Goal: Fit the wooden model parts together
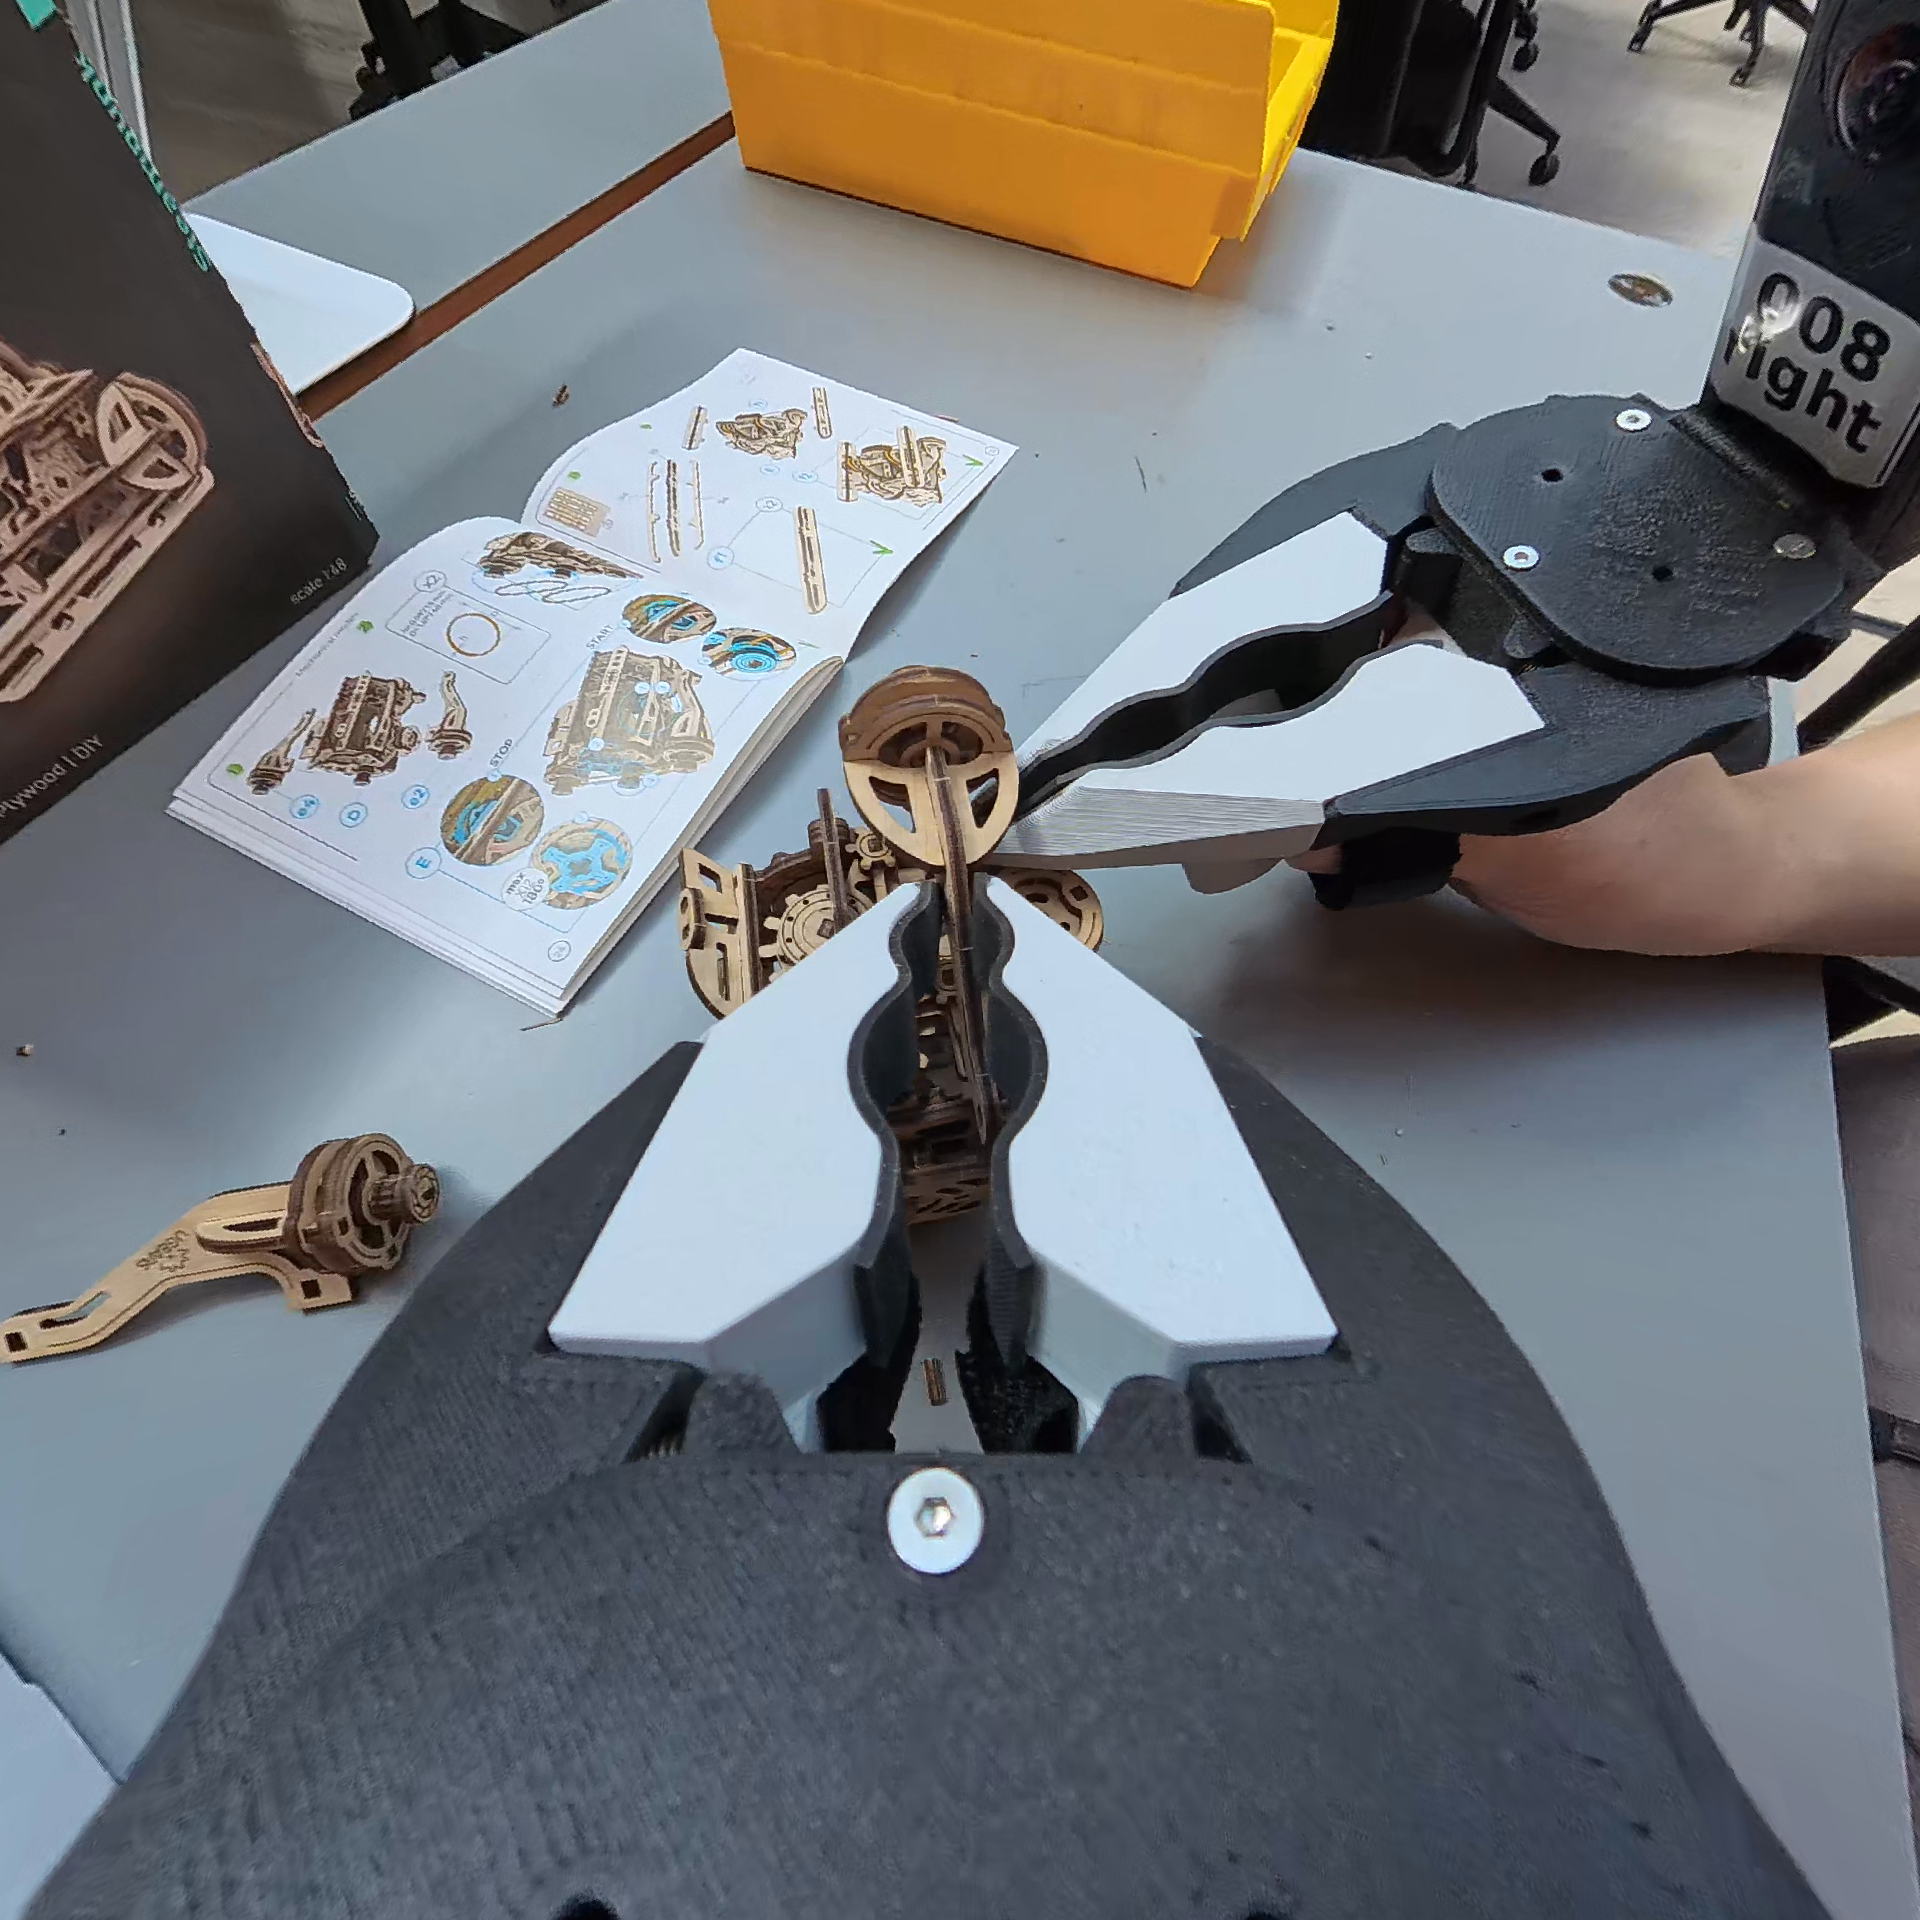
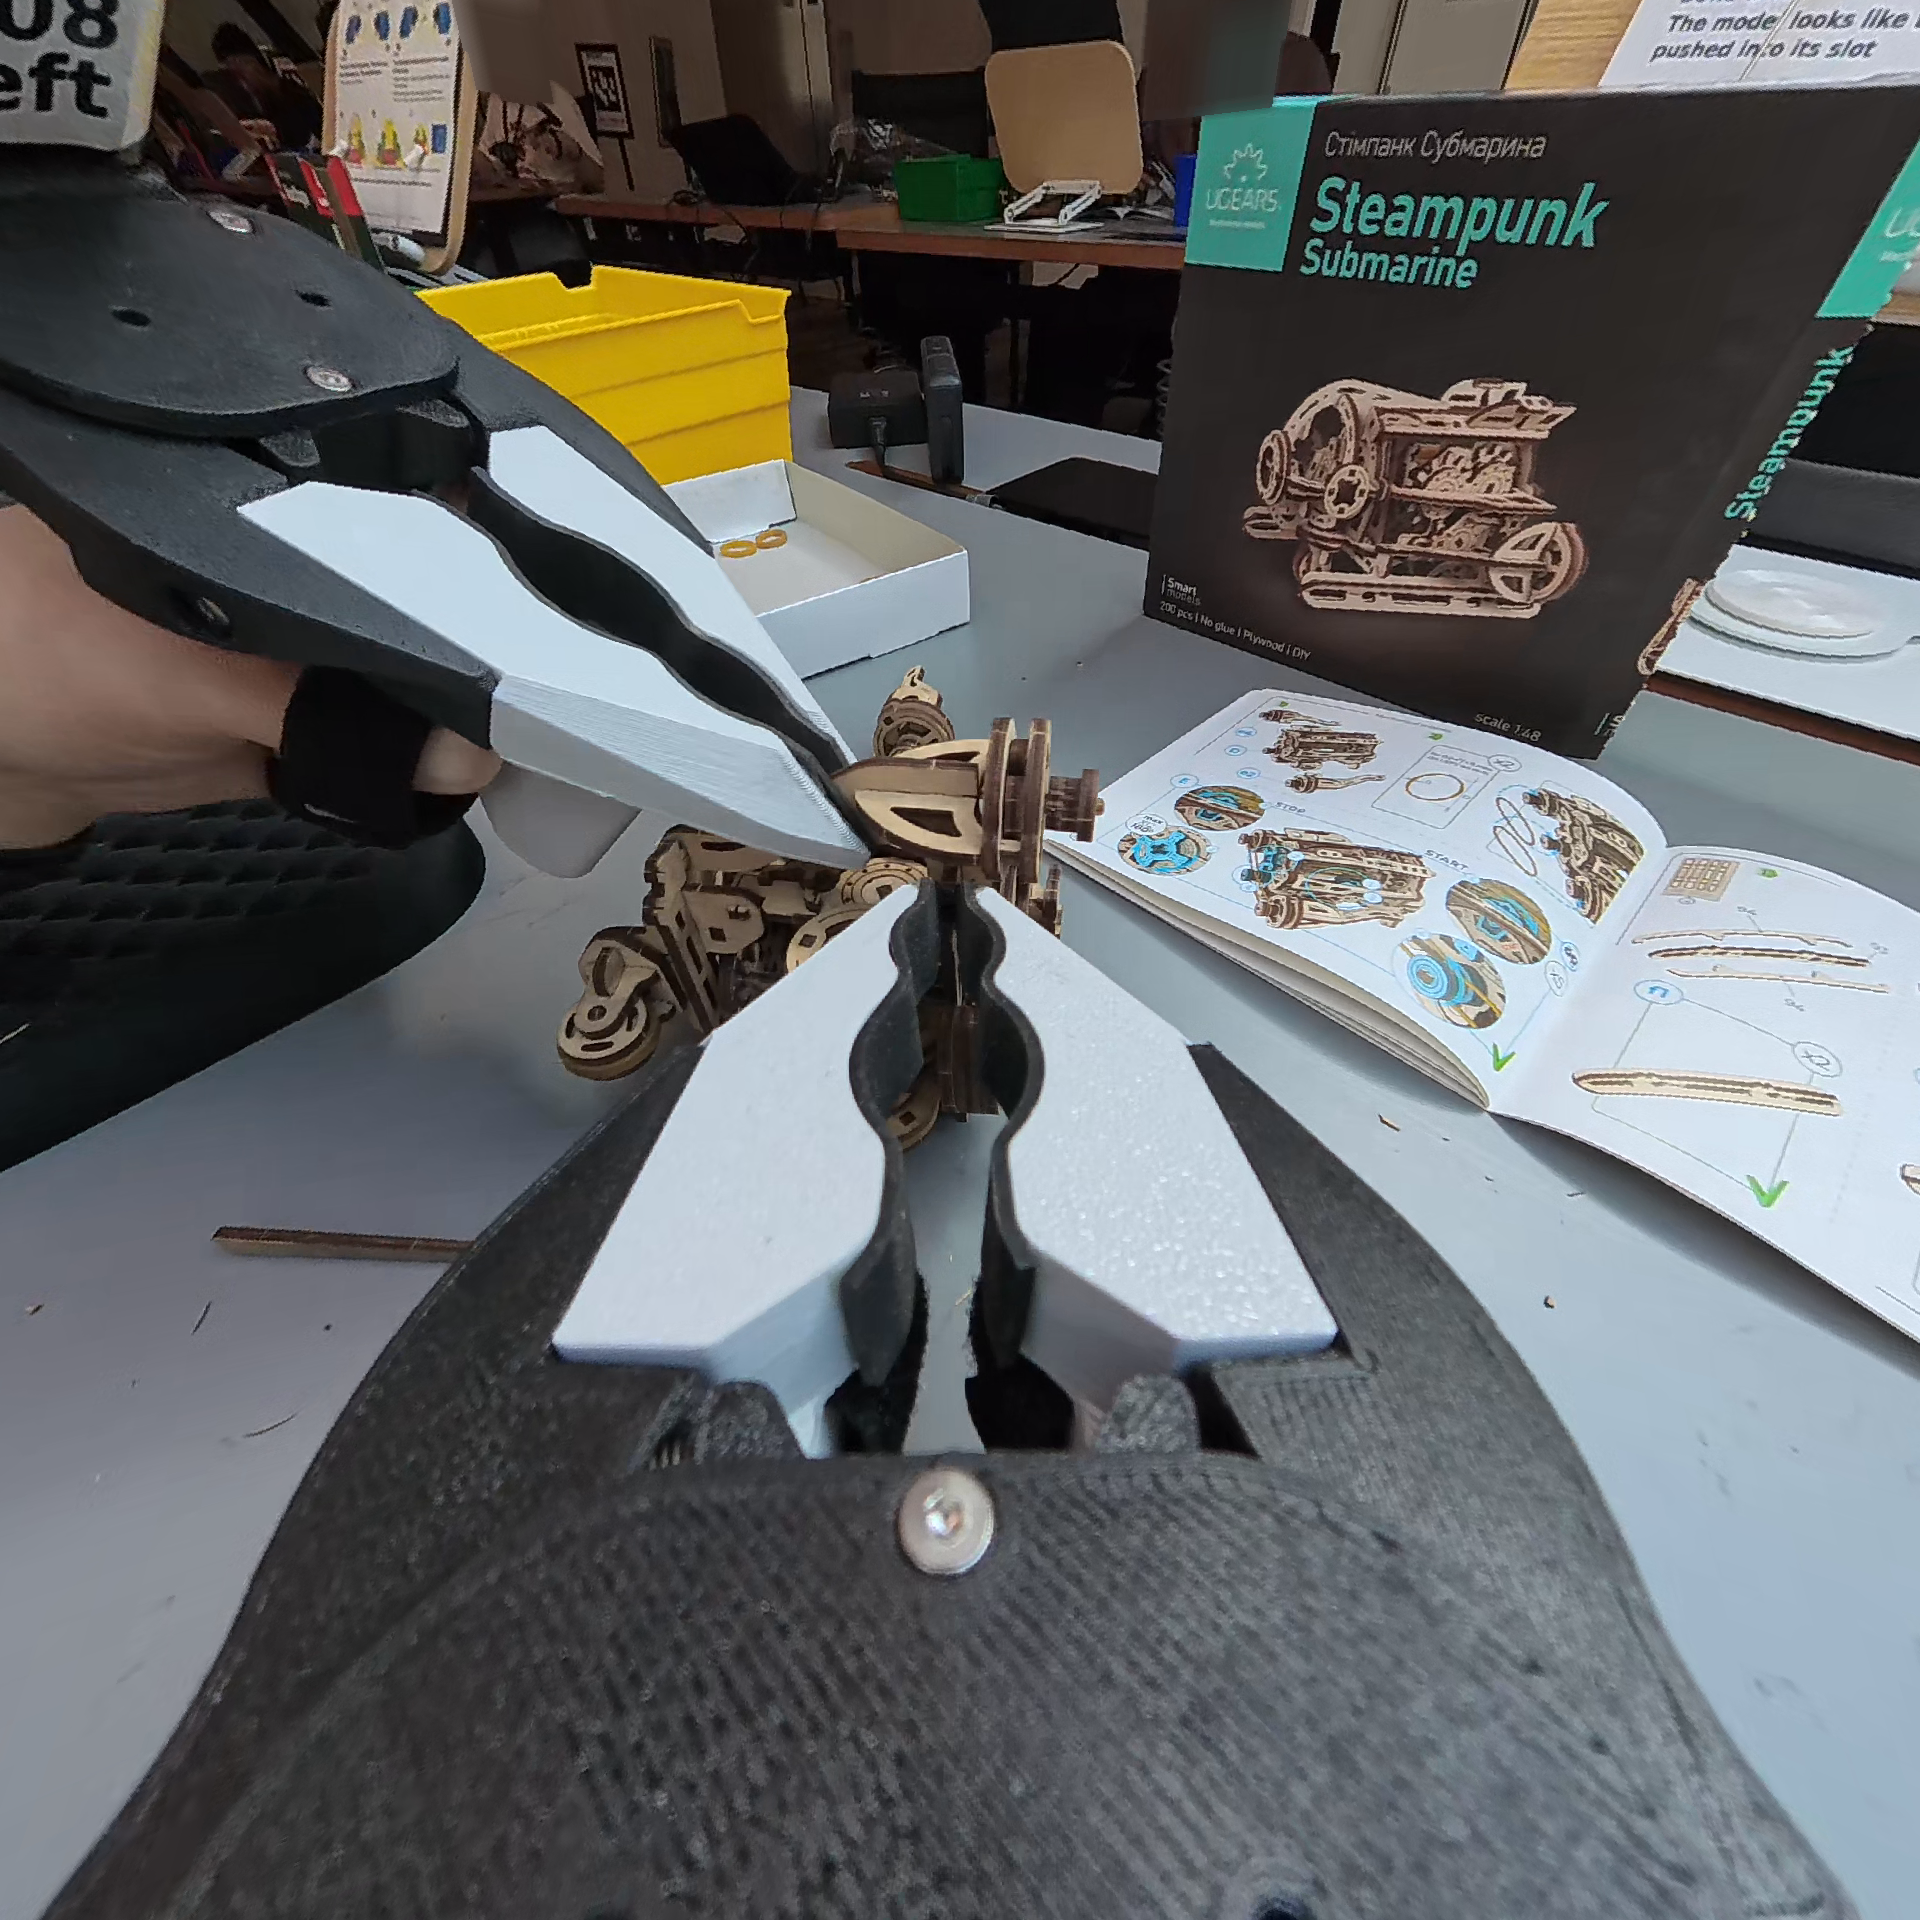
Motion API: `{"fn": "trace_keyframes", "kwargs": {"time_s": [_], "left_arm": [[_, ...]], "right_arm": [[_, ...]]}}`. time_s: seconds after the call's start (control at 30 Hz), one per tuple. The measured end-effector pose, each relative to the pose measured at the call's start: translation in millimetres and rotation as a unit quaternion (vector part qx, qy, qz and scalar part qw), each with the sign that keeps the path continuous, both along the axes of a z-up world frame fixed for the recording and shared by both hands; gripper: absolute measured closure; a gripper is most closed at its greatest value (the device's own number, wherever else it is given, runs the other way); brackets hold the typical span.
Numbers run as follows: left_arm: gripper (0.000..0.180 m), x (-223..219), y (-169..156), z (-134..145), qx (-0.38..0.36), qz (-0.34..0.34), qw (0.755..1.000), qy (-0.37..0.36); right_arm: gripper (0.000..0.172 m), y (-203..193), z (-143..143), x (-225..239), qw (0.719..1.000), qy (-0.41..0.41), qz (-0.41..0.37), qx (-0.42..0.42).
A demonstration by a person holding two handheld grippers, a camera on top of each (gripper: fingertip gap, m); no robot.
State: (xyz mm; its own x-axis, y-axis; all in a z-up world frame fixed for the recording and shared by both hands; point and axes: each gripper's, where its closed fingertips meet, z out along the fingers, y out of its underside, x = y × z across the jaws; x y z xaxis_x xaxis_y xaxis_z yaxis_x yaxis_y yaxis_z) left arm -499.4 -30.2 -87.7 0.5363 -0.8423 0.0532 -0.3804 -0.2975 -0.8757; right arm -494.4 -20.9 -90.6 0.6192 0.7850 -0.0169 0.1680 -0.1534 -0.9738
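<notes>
A wooden wheel part [image 1: 925, 758] on a thin flat arm is held above the wooden model body [image 1: 769, 925], which lies on the grey table. My left gripper [image 1: 951, 894] is shut on the thin arm, which runs edge-on between its pads. My right gripper [image 1: 1013, 805] comes in from the right and is shut on the rim of the part's disc. In the right wrist view my right gripper [image 2: 948, 896] pinches a thin wooden plate of the part [image 2: 935, 805], with the left gripper [image 2: 847, 836] pinching it from the left above the model body [image 2: 707, 935]. A second wheel-and-arm part [image 1: 312, 1236] lies loose at the left.
An open instruction booklet [image 1: 582, 665] lies beyond the model. The kit's dark box [image 2: 1507, 395] stands behind it. A yellow bin [image 1: 1018, 114] and a white tray [image 2: 862, 582] with rubber rings sit at the back. A wooden strip [image 2: 332, 1242] lies on the table. A hand [image 1: 1621, 883] holds the right gripper.
</notes>
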Motion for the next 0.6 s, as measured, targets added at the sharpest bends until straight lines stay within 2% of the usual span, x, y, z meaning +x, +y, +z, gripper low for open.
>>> {"fn": "trace_keyframes", "kwargs": {"time_s": [0.2,0.37,0.5,0.6], "left_arm": [[0.177,-1,1,0,0.035,-0.002,0.999,0.019],[0.177,-3,-4,1,0.017,-0.009,1.000,-0.012],[0.175,-7,-7,4,0.021,-0.013,1.000,-0.017],[0.176,-11,-9,5,0.028,-0.020,0.999,-0.014]], "right_arm": [[0.169,0,0,-1,1.000,0.004,0.004,0.001],[0.168,-5,0,-2,0.999,0.015,0.036,-0.004],[0.157,-10,-3,7,0.998,-0.007,0.061,-0.024],[0.152,-23,-1,14,0.990,-0.024,0.134,-0.041]]}}
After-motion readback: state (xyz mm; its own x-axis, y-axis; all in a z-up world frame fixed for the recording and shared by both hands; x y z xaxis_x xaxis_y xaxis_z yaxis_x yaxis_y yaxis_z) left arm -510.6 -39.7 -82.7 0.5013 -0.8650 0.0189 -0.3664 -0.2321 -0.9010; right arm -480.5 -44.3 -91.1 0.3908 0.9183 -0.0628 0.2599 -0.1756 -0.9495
